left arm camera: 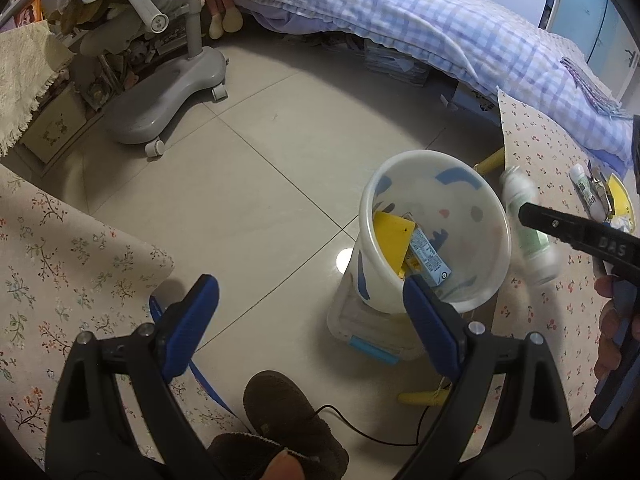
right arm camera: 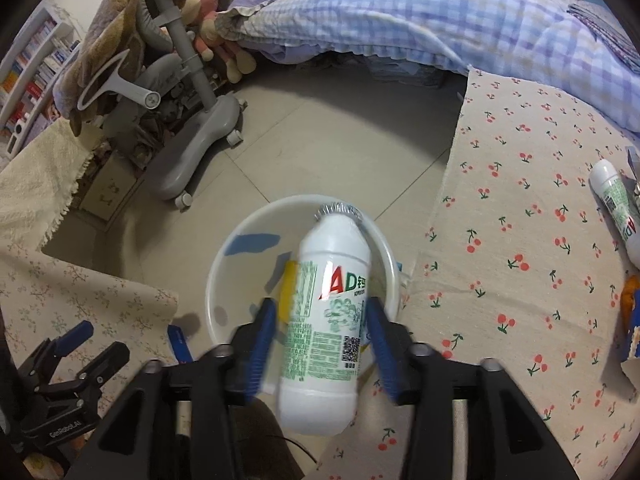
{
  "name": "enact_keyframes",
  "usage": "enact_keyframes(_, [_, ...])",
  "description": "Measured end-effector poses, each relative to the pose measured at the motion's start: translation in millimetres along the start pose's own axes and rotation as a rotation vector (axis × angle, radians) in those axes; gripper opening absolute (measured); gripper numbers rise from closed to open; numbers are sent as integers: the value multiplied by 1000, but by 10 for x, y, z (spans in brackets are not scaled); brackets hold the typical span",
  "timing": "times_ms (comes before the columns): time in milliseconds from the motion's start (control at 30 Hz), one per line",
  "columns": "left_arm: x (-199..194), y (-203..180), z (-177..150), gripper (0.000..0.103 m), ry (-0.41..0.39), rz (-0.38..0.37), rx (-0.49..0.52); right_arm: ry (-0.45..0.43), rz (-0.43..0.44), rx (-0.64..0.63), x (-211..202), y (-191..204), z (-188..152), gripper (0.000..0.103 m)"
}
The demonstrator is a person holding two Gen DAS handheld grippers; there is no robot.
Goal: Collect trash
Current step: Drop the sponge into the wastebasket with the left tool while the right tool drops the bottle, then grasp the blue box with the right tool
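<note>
A white trash bin (left arm camera: 436, 200) stands on the floor between two cloth-covered tables; it holds a yellow card (left arm camera: 390, 240) and a small blue carton (left arm camera: 430, 260). My left gripper (left arm camera: 310, 328) is open and empty beside and above the bin. My right gripper (right arm camera: 322, 344) holds a white AD milk bottle (right arm camera: 328, 320) with green print, foil cap forward, over the bin's rim (right arm camera: 248, 220). The bottle is blurred and a small gap shows beside the fingers (right arm camera: 380, 344). The bottle also shows in the left wrist view (left arm camera: 528, 224). A second white bottle (right arm camera: 616, 208) lies on the cherry-print table.
The cherry-print tablecloth (right arm camera: 520, 220) covers the right table, with wrappers (right arm camera: 632, 320) at its right edge. A floral-cloth table (left arm camera: 60, 272) is on the left. A grey wheeled chair (left arm camera: 172, 92) and a bed with a plaid quilt (left arm camera: 400, 16) stand behind. My slipper (left arm camera: 280, 412) and a cable lie below.
</note>
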State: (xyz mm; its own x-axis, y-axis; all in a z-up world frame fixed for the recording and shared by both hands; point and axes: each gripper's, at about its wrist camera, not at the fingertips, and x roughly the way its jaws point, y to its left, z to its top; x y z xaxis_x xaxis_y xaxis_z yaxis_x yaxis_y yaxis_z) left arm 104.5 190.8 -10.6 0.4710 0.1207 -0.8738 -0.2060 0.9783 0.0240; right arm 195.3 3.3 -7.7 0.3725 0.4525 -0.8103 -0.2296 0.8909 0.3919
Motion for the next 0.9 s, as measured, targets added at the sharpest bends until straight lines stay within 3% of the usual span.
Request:
enact_keyframes(33, [-7, -1, 1, 93, -1, -3, -3, -13, 1, 2, -42, 6, 0, 73])
enact_keyframes(167, [-37, -23, -9, 93, -6, -7, -1, -47, 0, -18, -228, 18, -14, 73])
enact_keyframes(433, [-94, -155, 0, 93, -8, -36, 12, -69, -80, -28, -581, -217, -159, 74])
enact_keyframes(900, [-122, -711, 55, 93, 4, -99, 62, -68, -277, 31, -1200, -1212, -456, 77])
